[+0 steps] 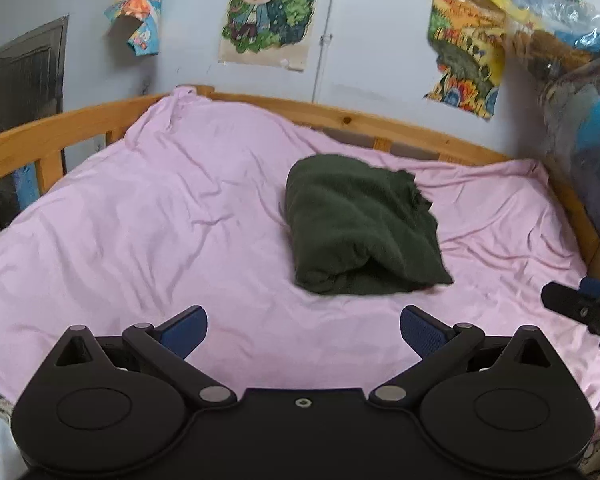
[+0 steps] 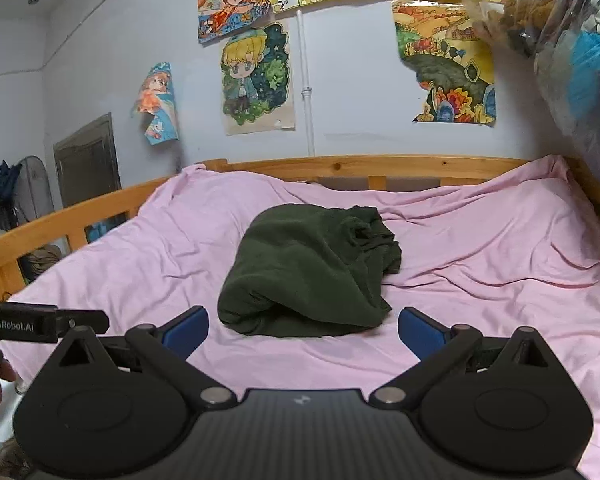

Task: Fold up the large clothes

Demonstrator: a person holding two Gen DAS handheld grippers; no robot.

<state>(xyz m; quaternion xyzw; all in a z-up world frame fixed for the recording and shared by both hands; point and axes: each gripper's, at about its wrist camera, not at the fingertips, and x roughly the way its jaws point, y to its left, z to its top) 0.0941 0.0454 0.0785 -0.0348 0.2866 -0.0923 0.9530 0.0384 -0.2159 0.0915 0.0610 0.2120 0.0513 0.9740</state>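
Observation:
A dark green garment lies folded into a thick bundle on the pink bed sheet. It also shows in the right wrist view, just beyond the fingers. My left gripper is open and empty, held above the sheet in front of the bundle and a little to its left. My right gripper is open and empty, close in front of the bundle's near edge. The right gripper also shows at the right edge of the left wrist view. The left gripper's body shows at the left of the right wrist view.
A wooden bed rail runs around the back and both sides of the bed. Posters hang on the blue wall. Plastic bags with clothes hang at the upper right. A dark door is at the left.

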